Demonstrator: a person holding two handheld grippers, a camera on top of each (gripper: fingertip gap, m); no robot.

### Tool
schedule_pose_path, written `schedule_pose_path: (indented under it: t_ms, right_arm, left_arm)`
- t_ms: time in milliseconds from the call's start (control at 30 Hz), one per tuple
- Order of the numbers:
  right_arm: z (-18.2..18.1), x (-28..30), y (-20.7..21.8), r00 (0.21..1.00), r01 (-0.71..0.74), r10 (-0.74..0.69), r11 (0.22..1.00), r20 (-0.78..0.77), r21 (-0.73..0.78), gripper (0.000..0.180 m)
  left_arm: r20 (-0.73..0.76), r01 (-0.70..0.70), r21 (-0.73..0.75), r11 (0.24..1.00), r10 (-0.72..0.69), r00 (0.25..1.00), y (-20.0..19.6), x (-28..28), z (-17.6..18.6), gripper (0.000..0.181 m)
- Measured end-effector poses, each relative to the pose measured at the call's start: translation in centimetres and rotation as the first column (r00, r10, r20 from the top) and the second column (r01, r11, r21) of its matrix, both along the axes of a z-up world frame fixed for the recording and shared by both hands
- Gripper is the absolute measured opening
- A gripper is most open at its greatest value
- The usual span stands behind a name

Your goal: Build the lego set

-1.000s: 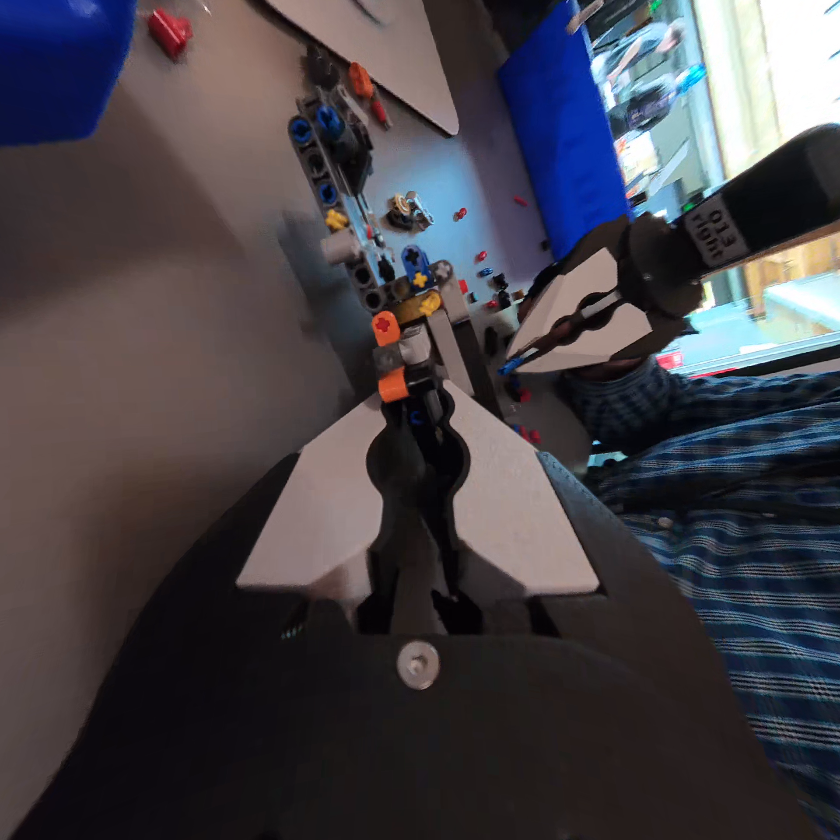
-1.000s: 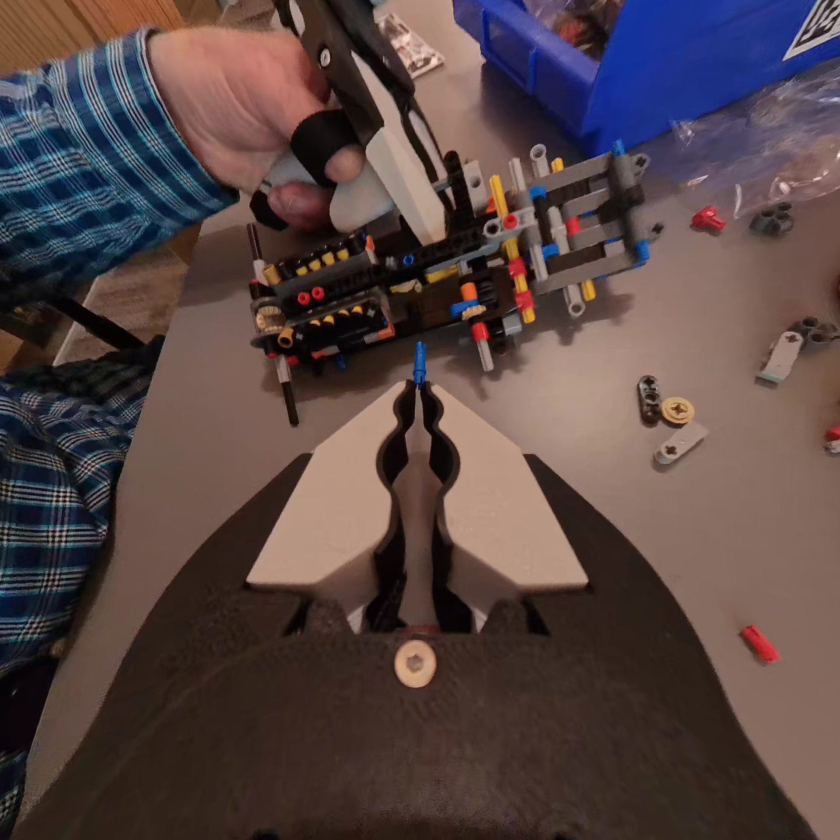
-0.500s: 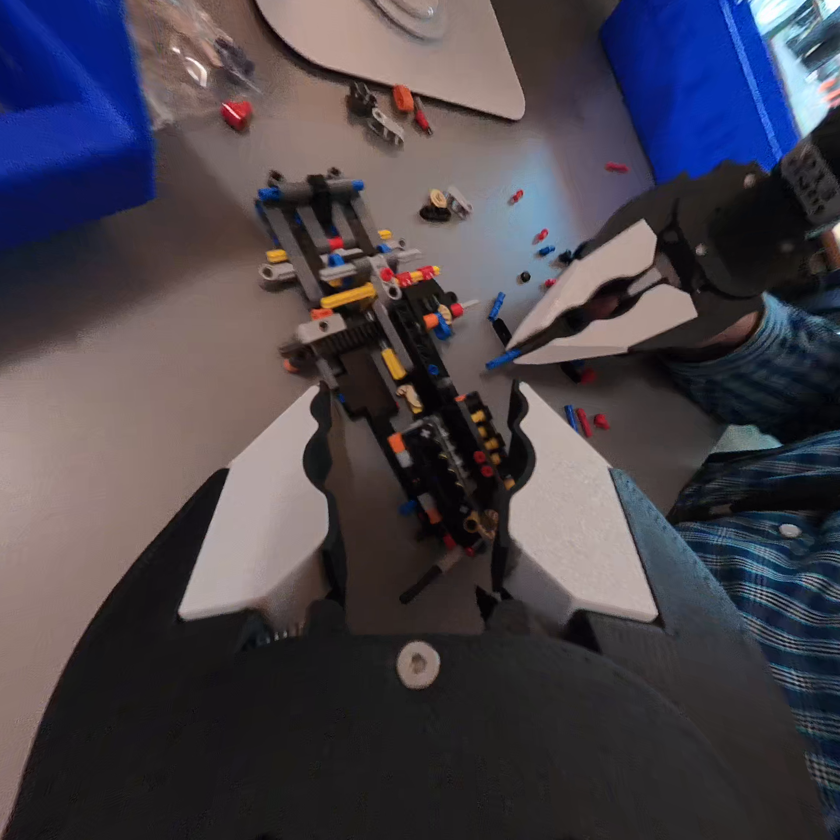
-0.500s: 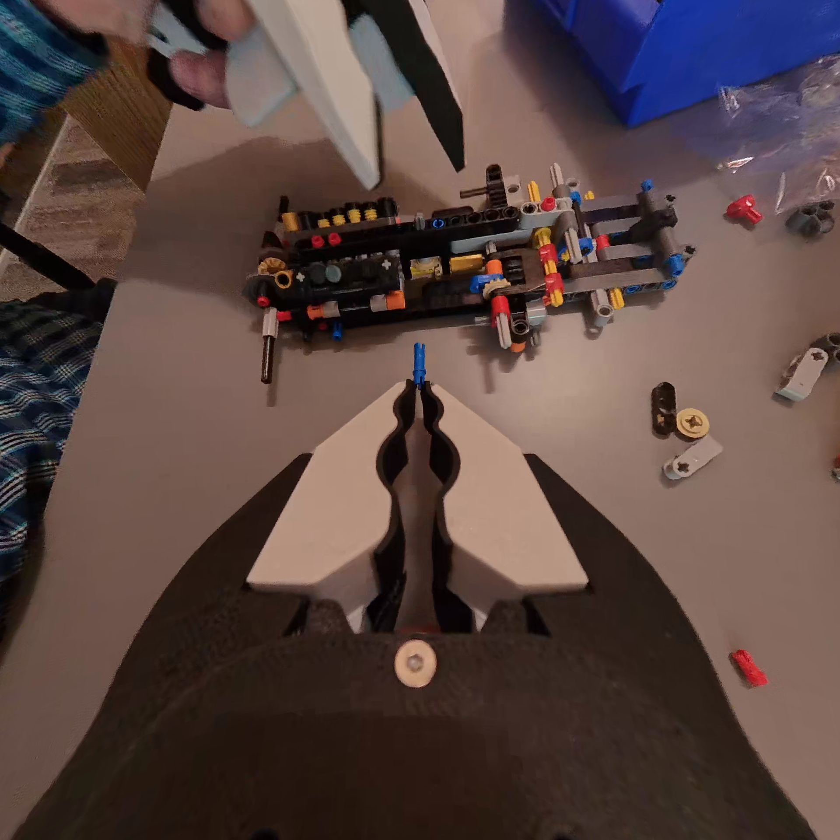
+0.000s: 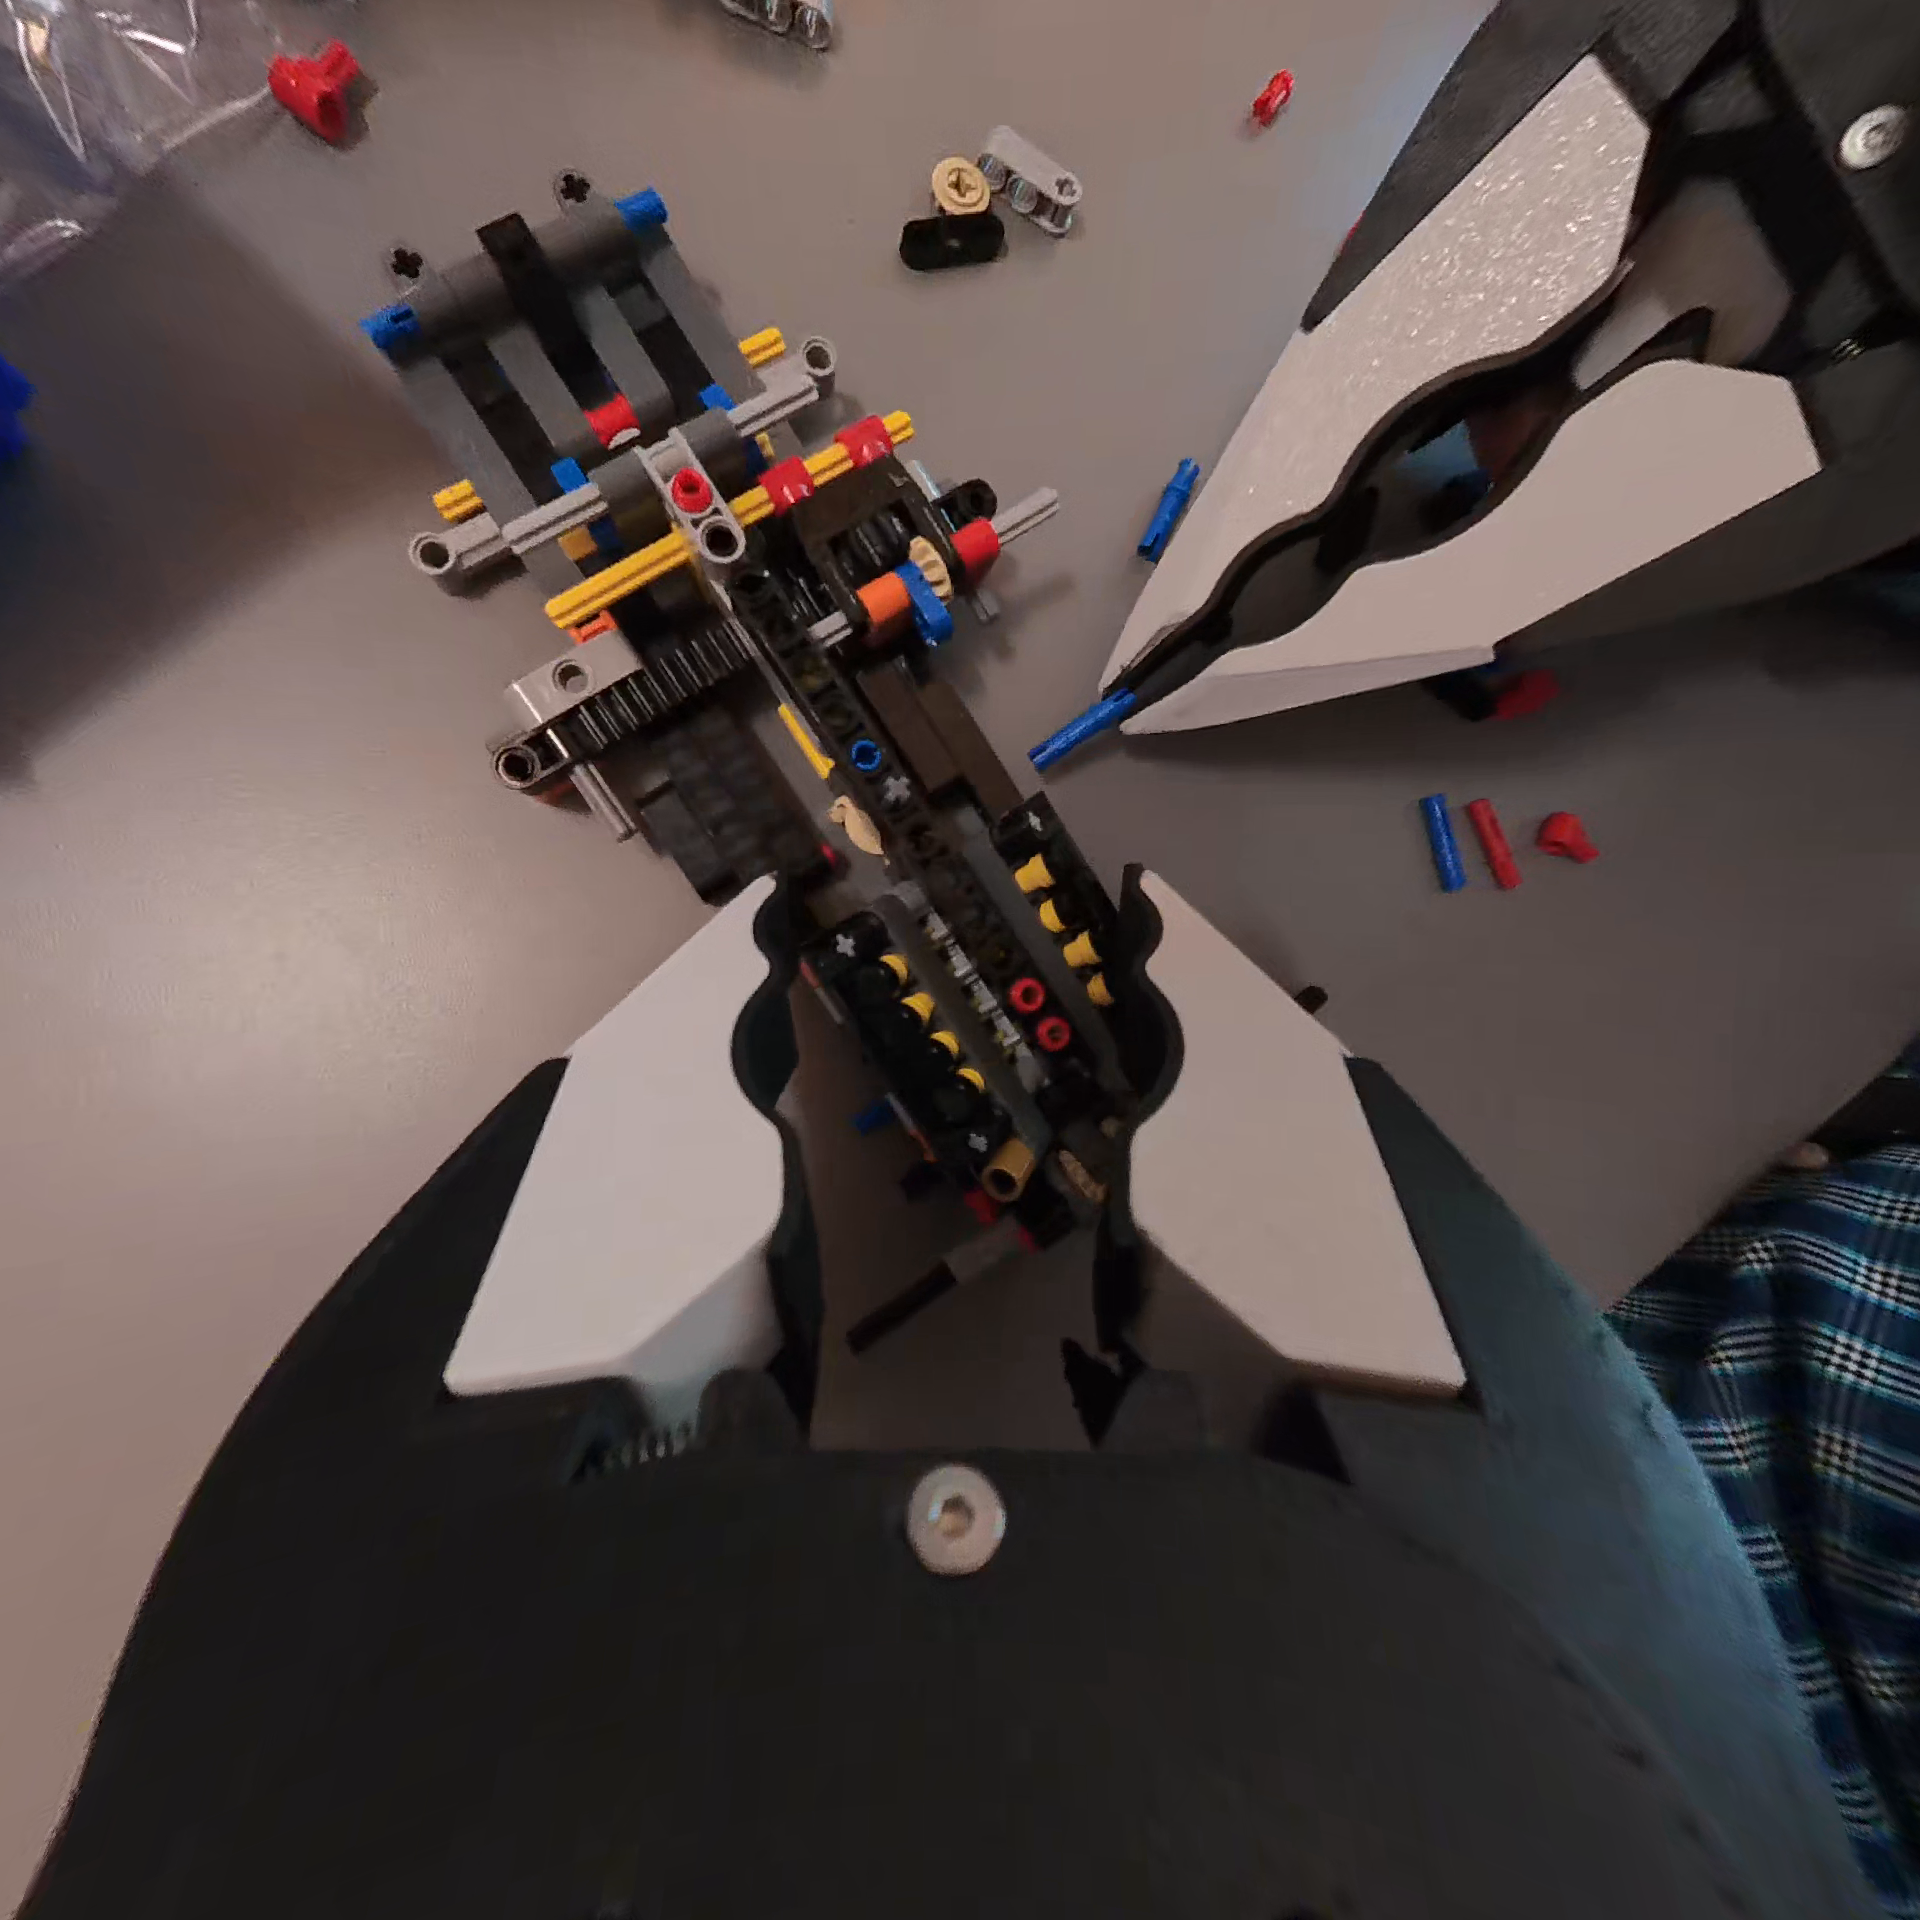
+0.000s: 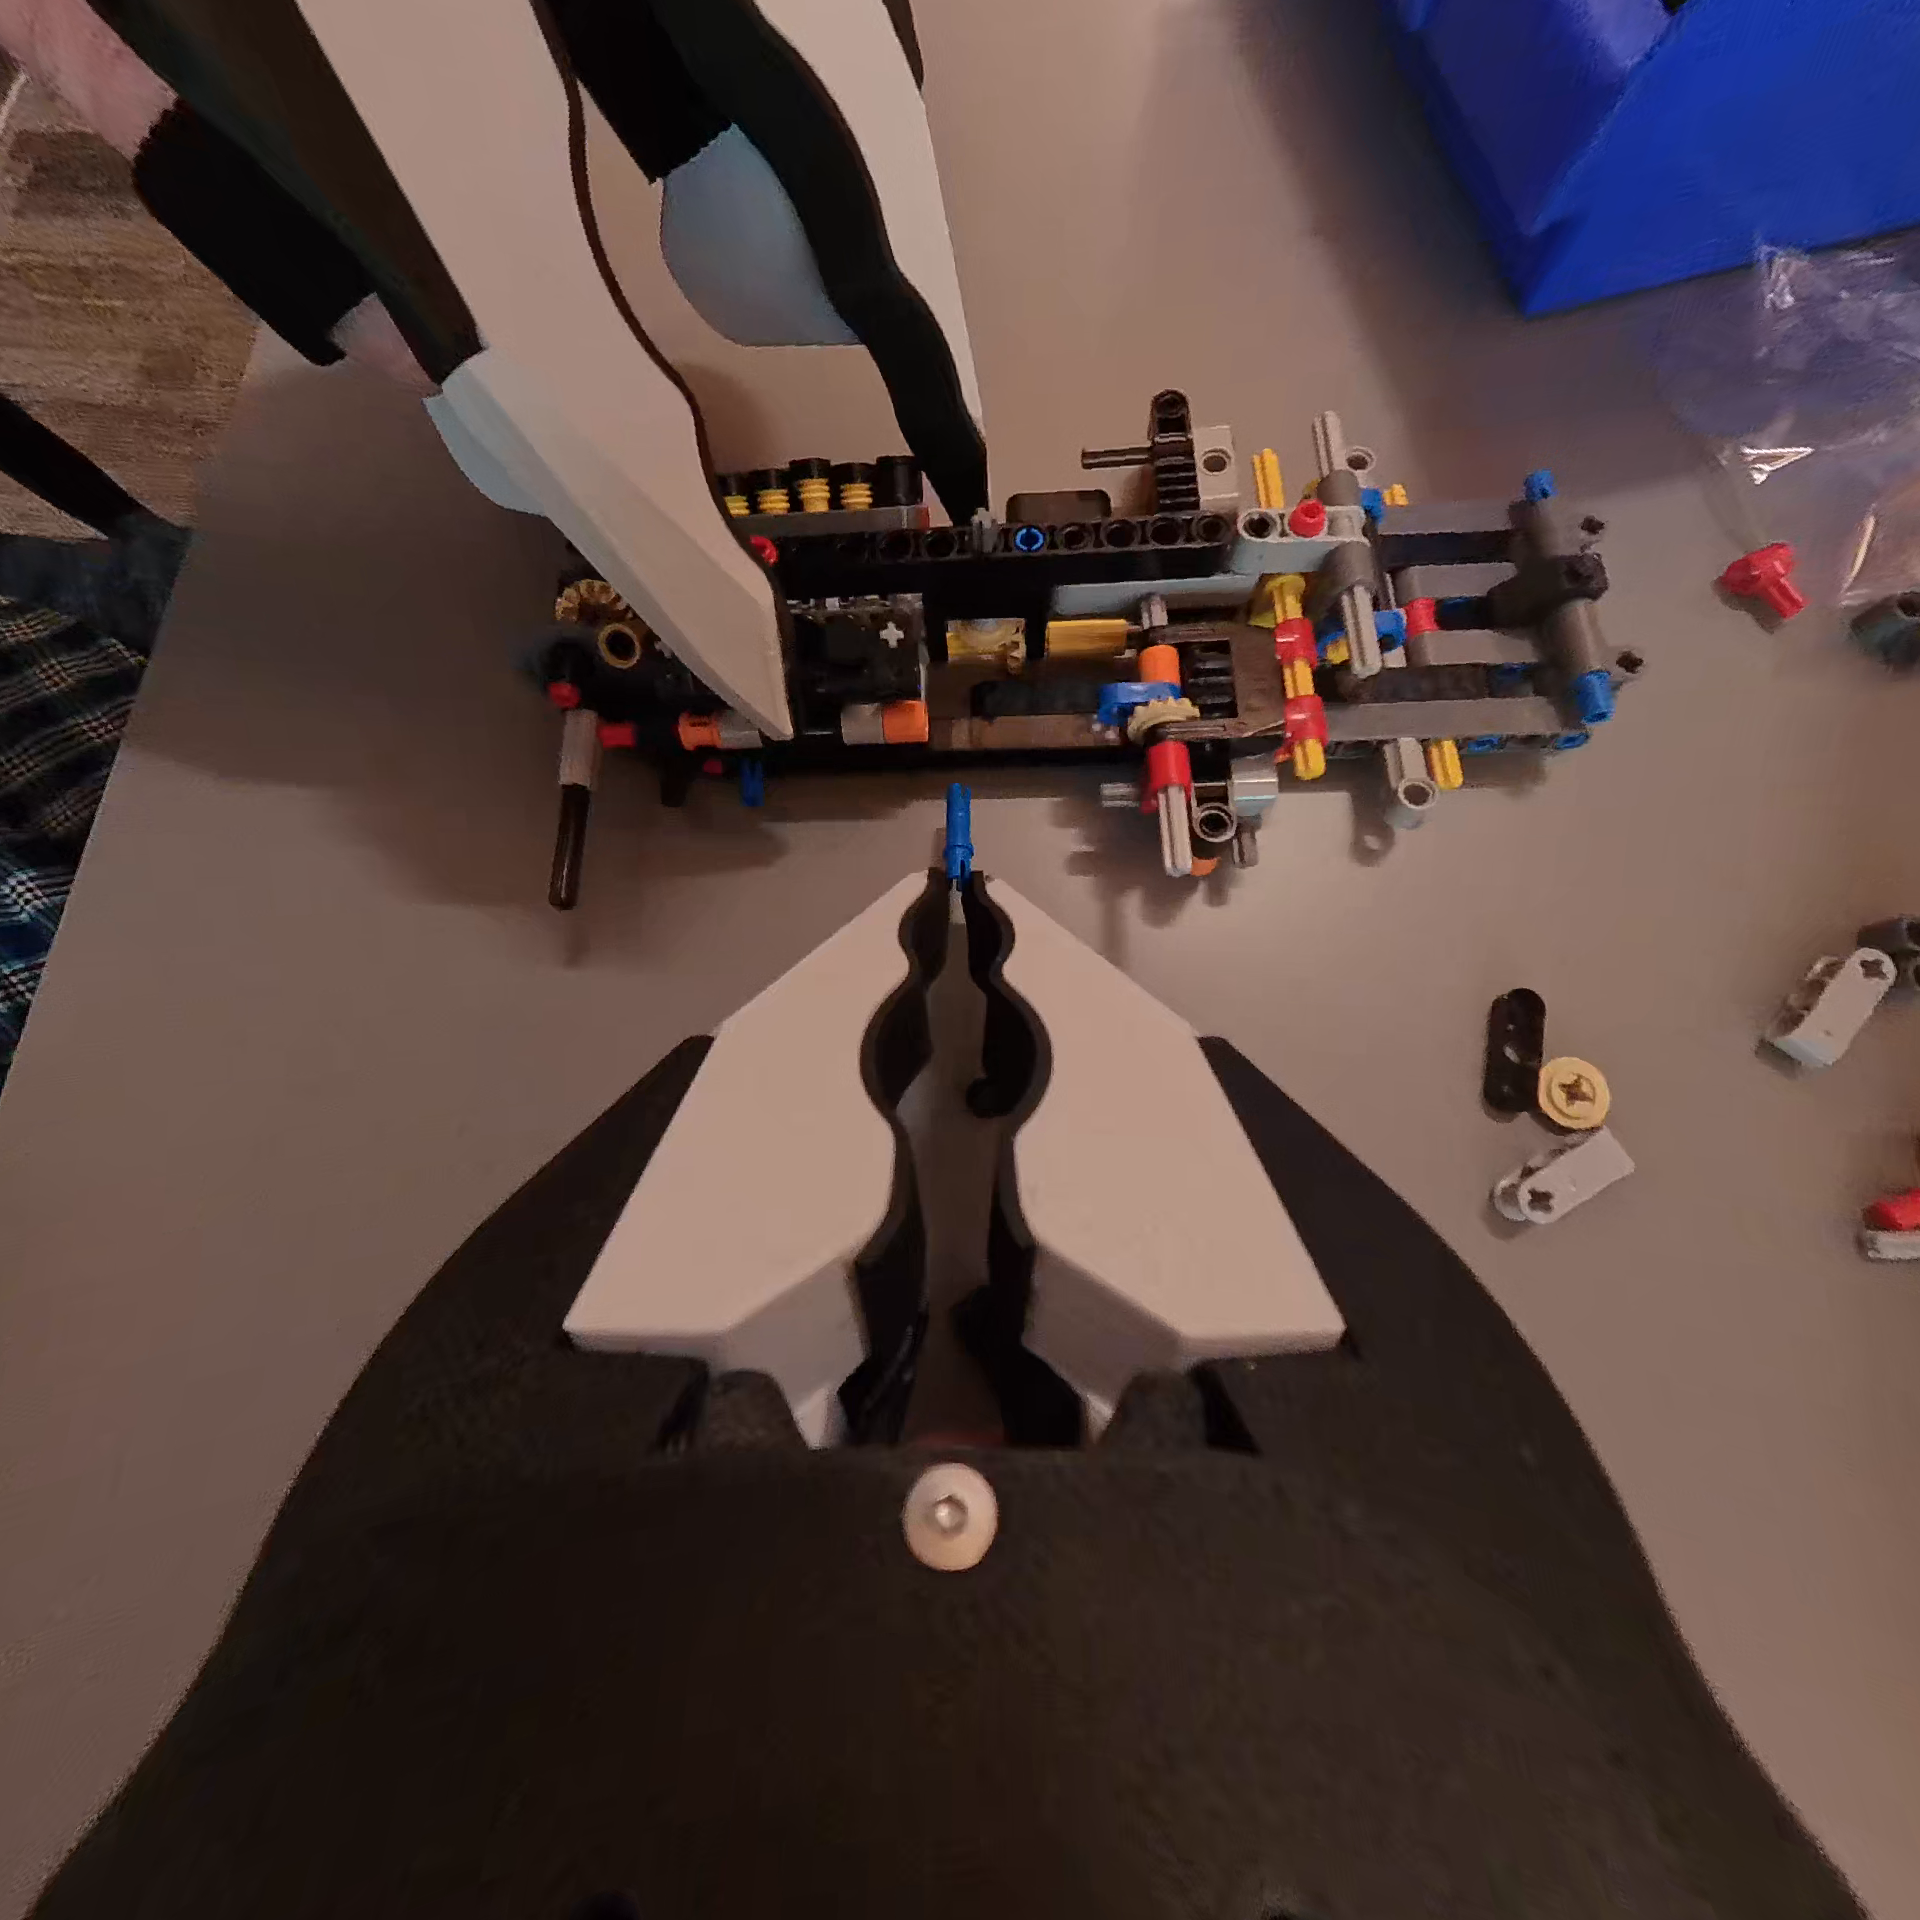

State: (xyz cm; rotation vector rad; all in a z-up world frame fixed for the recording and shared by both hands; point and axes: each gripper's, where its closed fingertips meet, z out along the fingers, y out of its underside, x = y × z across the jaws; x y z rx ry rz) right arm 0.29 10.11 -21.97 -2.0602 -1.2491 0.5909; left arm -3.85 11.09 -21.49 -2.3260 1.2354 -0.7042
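At my right tips: my right tongs (image 6: pixel 956 878) are clenched on a blue pin (image 6: pixel 957 823), which sticks out forward just short of the chassis side.
Left tongs: my left tongs (image 5: pixel 951 894) are spread wide, straddling the near end of the Technic chassis (image 5: pixel 790 665); whether the pads (image 5: pixel 1132 997) touch it I cannot tell.
Chassis: it lies flat on the grey worktop (image 6: pixel 312 1039), with a row of beam holes facing the pin.
Loose parts: a black liftarm (image 6: pixel 1512 1049), a tan gear (image 6: pixel 1572 1091) and a grey connector (image 6: pixel 1558 1184) sit well apart to my right; a blue bin (image 6: pixel 1662 156) stands beyond.
Risk, slide: I judge that pushing the pin in before the left tongs close would shove the chassis away.
Risk, pin: held only by its tail, it could pivot or pop out if it meets the hole off-axis.
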Motion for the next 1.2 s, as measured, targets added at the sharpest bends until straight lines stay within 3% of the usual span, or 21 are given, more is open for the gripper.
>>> schedule_pose_path:
  t_ms: [467,1200]
  right_arm:
    - [-0.1,-2.0,-2.5,0.989,-0.147,0.147,0.989,-0.007,-0.027,0.001]
    - [-0.4,-1.4,-1.3,0.995,-0.096,0.096,0.995,0.012,-0.019,0.001]
  left_arm:
    - [0.013,0.007,-0.001,1.0,-0.007,1.0,0.0,0.0,0.0,0.059]
    - [0.027,0.007,-0.011,1.0,-0.006,1.0,0.1,0.0,0.0,0.058]
